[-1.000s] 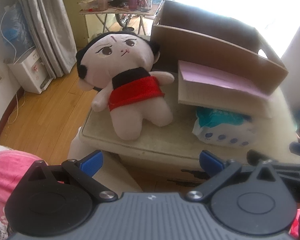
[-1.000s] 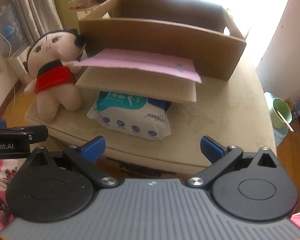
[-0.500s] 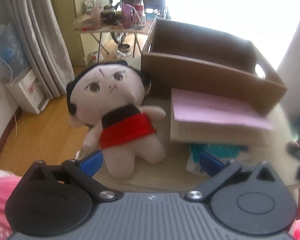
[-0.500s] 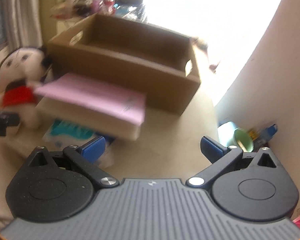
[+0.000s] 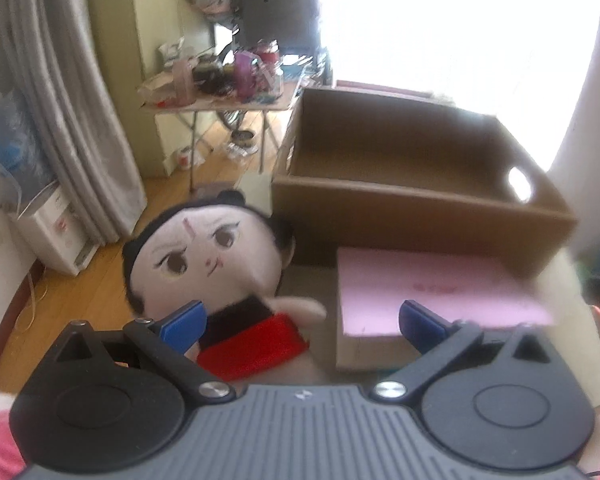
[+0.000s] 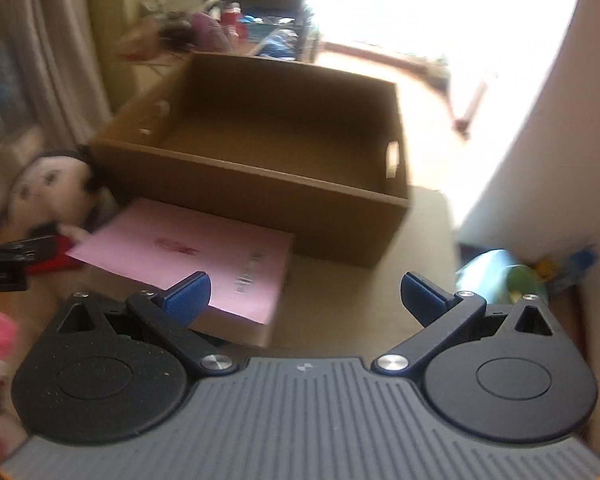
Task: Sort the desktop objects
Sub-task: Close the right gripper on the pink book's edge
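A plush doll with black hair and a red skirt lies on the table, left of a cardboard box. The doll shows at the left edge of the right wrist view. A pink booklet rests on a brown book in front of the box, which holds nothing. My left gripper is open, held above the doll's body and the booklet's left edge. My right gripper is open over the booklet and bare tabletop. The tissue pack is hidden.
The beige table ends near a white wall at the right, with a green cup on the floor there. A cluttered folding table, a grey curtain and a white appliance stand behind on the wooden floor.
Both grippers have risen and moved forward over the table. The tissue pack has dropped out of view. The right gripper has swung right, toward the box's right end.
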A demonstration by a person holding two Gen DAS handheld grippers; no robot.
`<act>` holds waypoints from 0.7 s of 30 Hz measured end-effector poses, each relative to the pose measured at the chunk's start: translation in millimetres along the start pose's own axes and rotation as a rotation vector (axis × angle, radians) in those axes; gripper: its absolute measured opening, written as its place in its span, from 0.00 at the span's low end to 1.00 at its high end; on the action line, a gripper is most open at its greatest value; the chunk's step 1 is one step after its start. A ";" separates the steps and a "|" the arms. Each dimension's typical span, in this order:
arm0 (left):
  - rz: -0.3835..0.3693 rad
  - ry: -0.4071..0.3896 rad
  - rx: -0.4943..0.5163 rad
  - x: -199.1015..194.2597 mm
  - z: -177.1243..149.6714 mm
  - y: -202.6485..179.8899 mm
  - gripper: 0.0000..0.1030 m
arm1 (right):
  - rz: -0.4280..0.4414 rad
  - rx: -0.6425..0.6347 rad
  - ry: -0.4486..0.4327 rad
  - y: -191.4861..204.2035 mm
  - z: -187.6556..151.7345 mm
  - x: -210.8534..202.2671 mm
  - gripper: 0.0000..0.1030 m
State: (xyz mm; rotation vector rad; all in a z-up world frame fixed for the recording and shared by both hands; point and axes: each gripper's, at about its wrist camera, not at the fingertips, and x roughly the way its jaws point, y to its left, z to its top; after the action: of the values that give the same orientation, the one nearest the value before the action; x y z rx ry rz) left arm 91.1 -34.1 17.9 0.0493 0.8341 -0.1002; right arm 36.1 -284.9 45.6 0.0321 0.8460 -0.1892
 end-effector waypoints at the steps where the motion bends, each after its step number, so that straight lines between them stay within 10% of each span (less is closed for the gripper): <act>1: -0.006 -0.006 0.009 1.2 2.6 -1.0 1.00 | 0.030 0.025 -0.021 -4.3 0.3 -0.1 0.99; 11: -0.285 -0.028 0.013 40.4 19.1 -6.5 1.00 | 0.202 0.277 -0.023 -41.7 -4.9 54.4 0.97; 21: -0.298 0.242 0.036 105.1 21.2 -23.0 1.00 | 0.327 0.430 0.146 -40.8 -19.1 124.2 0.89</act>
State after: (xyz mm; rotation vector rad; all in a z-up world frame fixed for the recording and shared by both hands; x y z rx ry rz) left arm 174.4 -65.9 -45.9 -0.0304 1.0781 -0.3960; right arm 95.0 -342.1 -57.9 0.5896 0.9198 -0.0583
